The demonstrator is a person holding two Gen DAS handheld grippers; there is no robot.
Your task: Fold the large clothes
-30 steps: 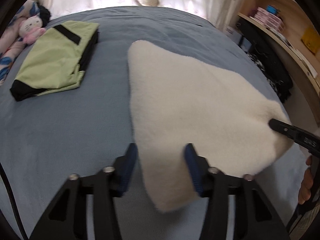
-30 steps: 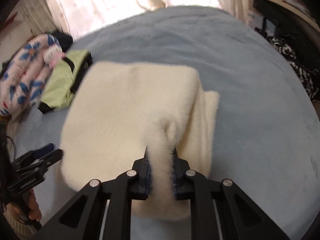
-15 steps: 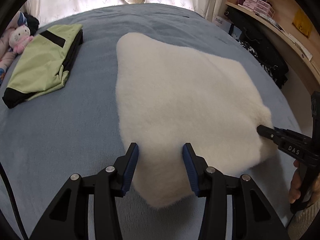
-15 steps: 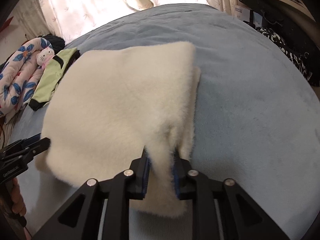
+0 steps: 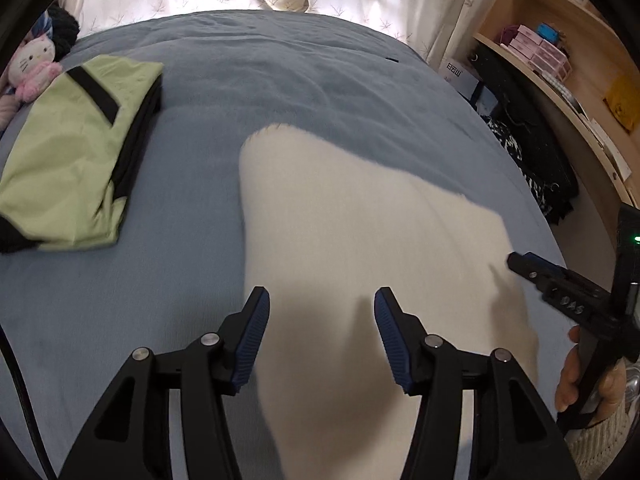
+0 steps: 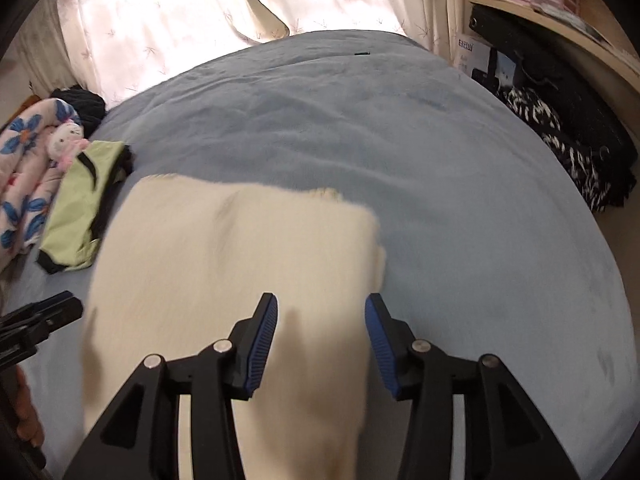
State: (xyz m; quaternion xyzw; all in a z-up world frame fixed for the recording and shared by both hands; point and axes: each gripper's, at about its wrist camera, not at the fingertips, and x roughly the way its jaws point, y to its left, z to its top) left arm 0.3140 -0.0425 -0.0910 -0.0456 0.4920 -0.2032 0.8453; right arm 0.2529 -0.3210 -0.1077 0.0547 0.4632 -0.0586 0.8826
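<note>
Fleece garment (image 5: 360, 240) on bed (image 5: 280, 80)

"DAS" is showing in pale letters on the black body of the right gripper (image 5: 520, 266), seen from the left wrist. A white box (image 5: 457, 73) by the shelf is carrying print, too small to read.
</note>
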